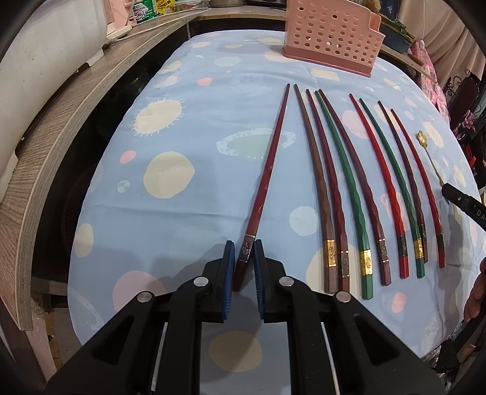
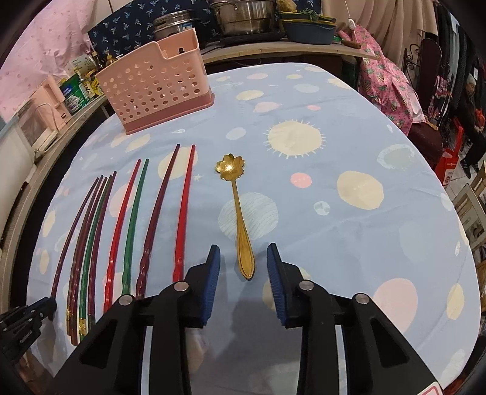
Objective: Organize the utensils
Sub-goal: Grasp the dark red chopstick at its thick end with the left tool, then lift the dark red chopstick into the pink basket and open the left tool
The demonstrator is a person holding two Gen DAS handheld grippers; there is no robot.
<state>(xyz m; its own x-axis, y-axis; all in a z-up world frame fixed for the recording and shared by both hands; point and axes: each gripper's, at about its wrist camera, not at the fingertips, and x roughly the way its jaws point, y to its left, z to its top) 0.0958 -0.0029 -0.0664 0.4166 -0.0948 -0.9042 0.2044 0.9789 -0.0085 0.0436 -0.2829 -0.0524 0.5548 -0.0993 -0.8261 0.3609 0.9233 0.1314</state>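
Note:
Several red, brown and green chopsticks lie in a row on the blue patterned tablecloth. My left gripper has its blue pads around the thick end of the leftmost dark red chopstick, narrowly open, pads close to it. A gold flower-shaped spoon lies right of the chopsticks. My right gripper is open with the spoon's handle end between its fingers, not touching. A pink perforated utensil holder stands at the far edge, also in the right wrist view.
A wooden counter curves along the table's left side with a white appliance and packages. Pots and a blue basin stand on the shelf behind the table. A chair with pink cloth is at the right.

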